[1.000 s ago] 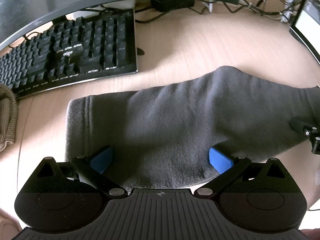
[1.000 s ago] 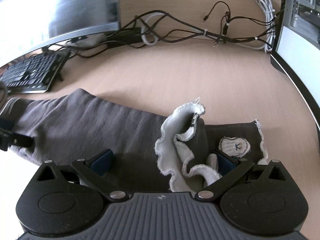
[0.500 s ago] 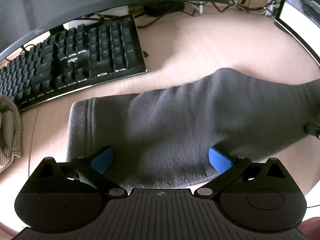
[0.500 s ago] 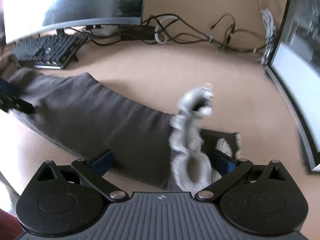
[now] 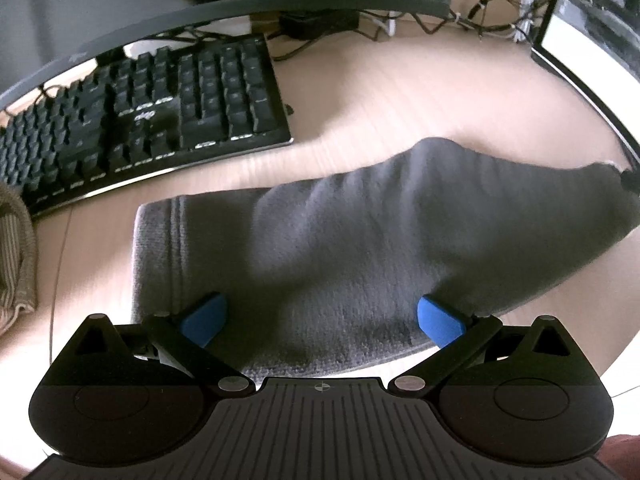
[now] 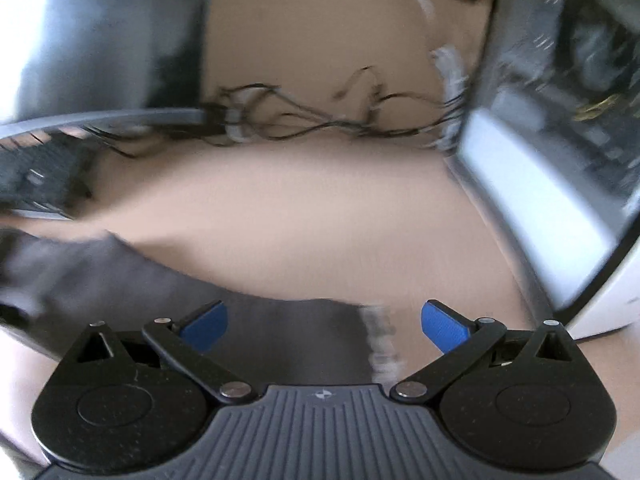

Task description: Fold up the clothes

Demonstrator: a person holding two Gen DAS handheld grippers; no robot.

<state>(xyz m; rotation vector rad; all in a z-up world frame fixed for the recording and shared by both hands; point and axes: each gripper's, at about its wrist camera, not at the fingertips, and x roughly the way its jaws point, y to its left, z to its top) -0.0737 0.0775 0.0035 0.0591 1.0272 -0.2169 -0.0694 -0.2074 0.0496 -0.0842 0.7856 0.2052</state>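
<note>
The grey sock [image 5: 360,240] lies flat on the desk [image 5: 400,92], spreading between and ahead of the left gripper [image 5: 322,316], whose jaws stand wide, gripping nothing. The right gripper [image 6: 324,322] is equally wide and empty-handed, the sock's blurred end [image 6: 280,332] between its jaws.

Light wood desk [image 5: 400,92] seen throughout. Black keyboard [image 5: 152,120] set at desk's back left, under curved monitor edge [image 5: 240,4]. Tangle of cables [image 6: 320,120] strung along desk's rear by beige wall [image 6: 312,32]. PC case w/ white side [image 6: 540,208] stood at desk's right. Striped beige fabric [image 5: 16,252] left of keyboard. Right view blurred.
</note>
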